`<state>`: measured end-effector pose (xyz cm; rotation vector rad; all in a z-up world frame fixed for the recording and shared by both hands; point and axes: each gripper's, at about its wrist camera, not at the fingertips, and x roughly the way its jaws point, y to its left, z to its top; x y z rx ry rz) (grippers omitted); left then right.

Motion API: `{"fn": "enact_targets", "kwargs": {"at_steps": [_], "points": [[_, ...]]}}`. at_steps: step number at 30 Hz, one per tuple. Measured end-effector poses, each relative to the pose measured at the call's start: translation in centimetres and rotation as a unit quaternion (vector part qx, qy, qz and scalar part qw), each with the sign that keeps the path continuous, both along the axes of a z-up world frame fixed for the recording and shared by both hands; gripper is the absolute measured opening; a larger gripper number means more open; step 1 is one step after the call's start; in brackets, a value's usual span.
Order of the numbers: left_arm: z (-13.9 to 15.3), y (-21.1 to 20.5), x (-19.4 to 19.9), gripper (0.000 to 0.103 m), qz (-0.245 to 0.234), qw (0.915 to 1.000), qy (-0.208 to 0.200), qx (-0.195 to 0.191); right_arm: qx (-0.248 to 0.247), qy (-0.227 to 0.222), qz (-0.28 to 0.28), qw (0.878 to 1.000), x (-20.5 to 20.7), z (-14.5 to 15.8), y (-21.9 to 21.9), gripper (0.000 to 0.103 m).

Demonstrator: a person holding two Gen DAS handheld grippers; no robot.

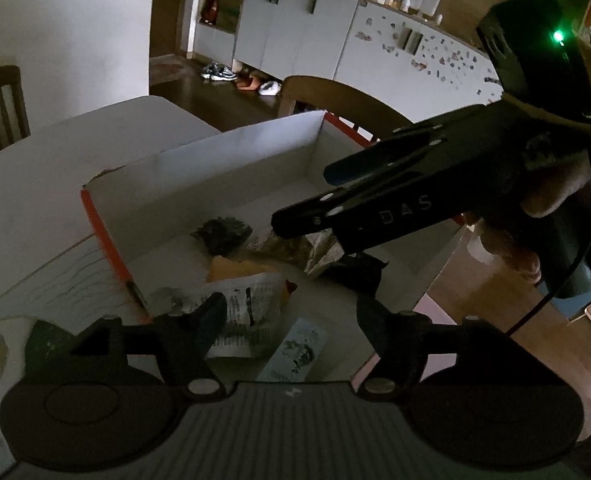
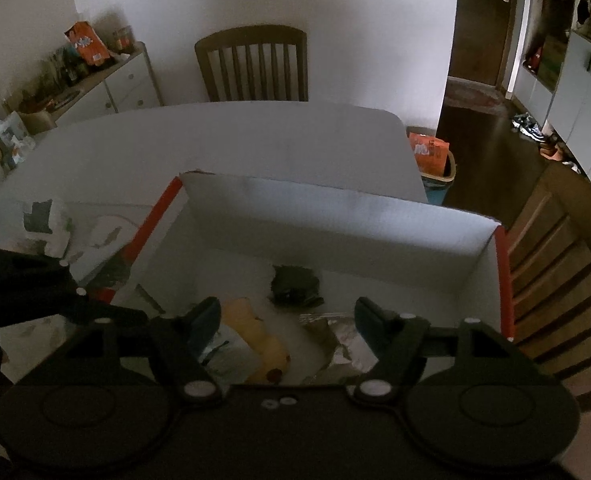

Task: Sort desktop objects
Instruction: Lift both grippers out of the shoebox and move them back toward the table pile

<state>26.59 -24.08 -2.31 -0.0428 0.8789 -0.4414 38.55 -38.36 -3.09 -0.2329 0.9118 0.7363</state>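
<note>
Looking mostly done: packets [image 2: 255, 344] piling up in the box [image 2: 335, 216], lower middle of frame. Hovering above with left gripper [image 1: 291, 308] and right gripper [image 2: 287, 316] both spread, pinching nothing. Still leaving papers [image 2: 51, 224] at left.

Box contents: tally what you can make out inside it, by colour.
Inside the box:
Dark crumpled item: 1
Yellow packet: 1
White printed wrapper: 1
Pale blue printed card: 1
Brownish crinkled wrapper: 1
Total: 5 distinguishable; dim light may hide more.
</note>
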Motion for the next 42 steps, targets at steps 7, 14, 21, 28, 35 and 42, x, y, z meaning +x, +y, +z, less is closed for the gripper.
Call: {"fn": "enact_targets", "kwargs": {"at_steps": [7,14,21,28,35,42], "points": [[0.7,0.9,-1.4,0.085,0.012,0.9998,-0.015,-0.007,0.007,-0.004,-0.005,1.000,-1.6,0.7,0.2,0.077],[1.5,3.3,-3.5,0.091,0.024,0.9991,-0.033,-0.013,0.011,-0.016,-0.011,1.000,-3.6,1.7,1.6,0.082],[2.5,6.7,-6.3,0.100,0.030,0.9978,-0.051,-0.028,0.020,-0.023,-0.017,0.999,-6.0,2.8,4.2,0.084],[3.1,11.2,-9.3,0.102,0.046,0.9956,-0.076,-0.030,0.025,-0.032,-0.017,0.999,-9.0,3.5,8.0,0.085],[3.1,15.6,-11.9,0.103,0.055,0.9946,-0.083,-0.028,0.023,-0.042,-0.024,0.999,-11.7,3.7,12.2,0.085],[2.5,20.2,-14.0,0.103,0.064,0.9939,-0.078,-0.044,0.026,-0.041,-0.024,0.999,-14.3,3.6,15.9,0.085]]}}
